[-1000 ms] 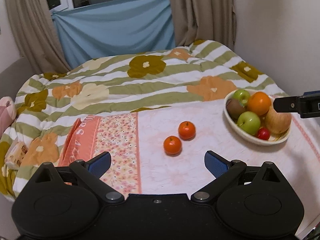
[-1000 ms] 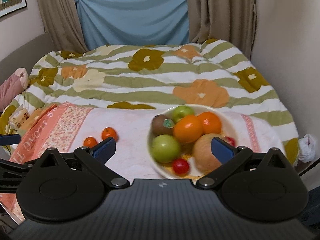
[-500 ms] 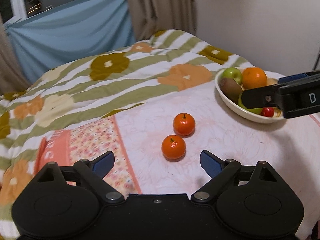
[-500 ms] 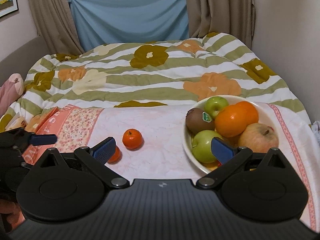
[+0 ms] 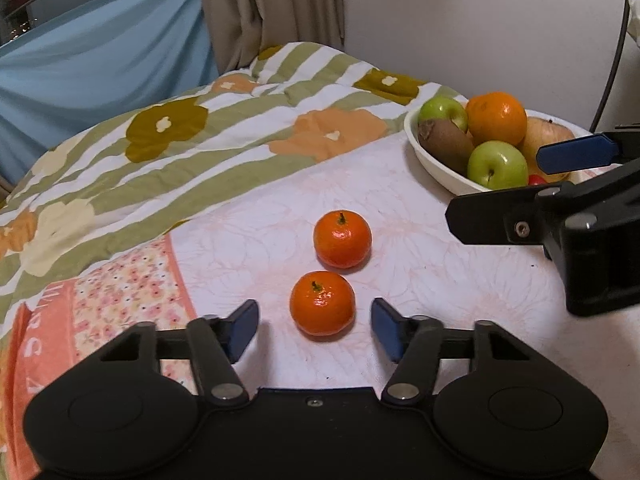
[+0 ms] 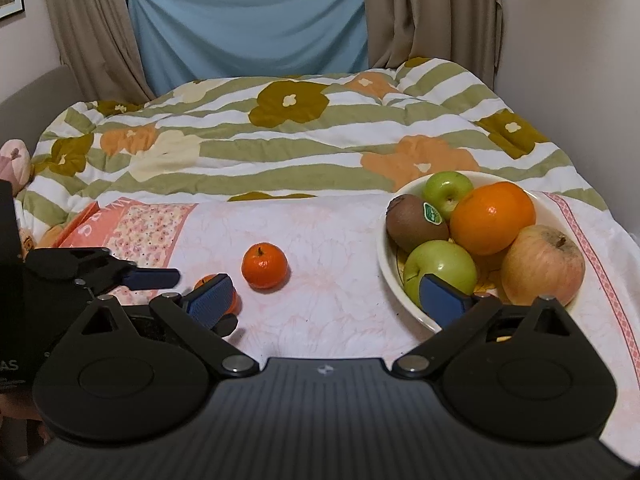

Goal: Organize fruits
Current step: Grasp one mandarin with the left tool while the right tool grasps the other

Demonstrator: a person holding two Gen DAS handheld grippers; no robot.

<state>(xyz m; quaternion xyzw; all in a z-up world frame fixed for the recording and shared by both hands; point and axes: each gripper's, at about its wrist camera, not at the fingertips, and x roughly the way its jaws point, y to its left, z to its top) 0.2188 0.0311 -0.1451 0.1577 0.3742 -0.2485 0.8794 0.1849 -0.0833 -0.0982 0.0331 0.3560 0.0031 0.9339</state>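
Two small mandarins lie on the pink floral cloth. The near mandarin (image 5: 322, 304) sits between the blue pads of my open left gripper (image 5: 314, 330), not touched. The far mandarin (image 5: 342, 239) lies just beyond it; it also shows in the right wrist view (image 6: 264, 266). A white bowl (image 5: 434, 168) at the right holds two green apples, a kiwi, a large orange, a pale apple and a small red fruit. My right gripper (image 6: 326, 300) is open and empty, hovering left of the bowl (image 6: 390, 268). The near mandarin (image 6: 208, 282) is mostly hidden behind its left pad.
The cloth lies on a bed with a striped floral quilt (image 6: 288, 136). A wall stands close on the right (image 5: 480, 20). Curtains and a blue sheet (image 6: 248, 32) hang behind. The right gripper's body (image 5: 580, 216) reaches in near the bowl in the left wrist view.
My left gripper has moved forward and down until its pads flank the near mandarin. My right gripper has drifted left, away from the bowl.
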